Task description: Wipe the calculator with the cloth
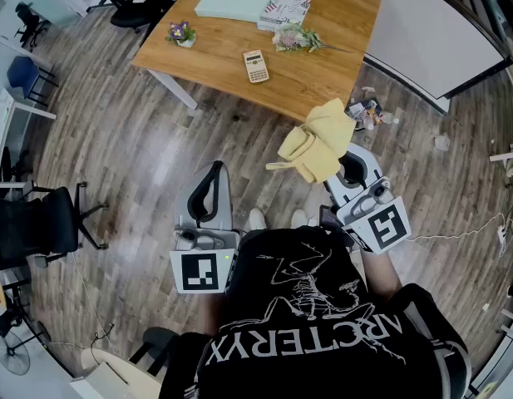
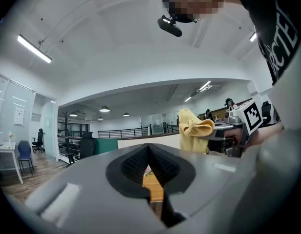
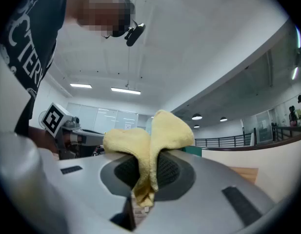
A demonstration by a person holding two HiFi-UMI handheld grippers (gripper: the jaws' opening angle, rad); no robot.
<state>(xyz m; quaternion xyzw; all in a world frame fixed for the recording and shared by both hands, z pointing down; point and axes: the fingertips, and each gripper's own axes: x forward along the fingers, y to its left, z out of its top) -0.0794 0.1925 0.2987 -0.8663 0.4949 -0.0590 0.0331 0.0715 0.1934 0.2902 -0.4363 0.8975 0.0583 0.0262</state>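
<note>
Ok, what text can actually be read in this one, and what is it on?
"ARCTERYX": white print on the person's black shirt, upside down in the head view.
Calculator: keys and display too small to read.
Book: cover print too small to read.
Yellow cloth: no label visible.

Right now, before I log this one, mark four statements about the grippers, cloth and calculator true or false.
1. The right gripper is clamped on the yellow cloth. True.
2. The calculator lies on the floor. False: it lies on the wooden table.
3. The left gripper holds the calculator. False: its jaws are together, with nothing between them.
4. Flowers lie on the table. True.
</note>
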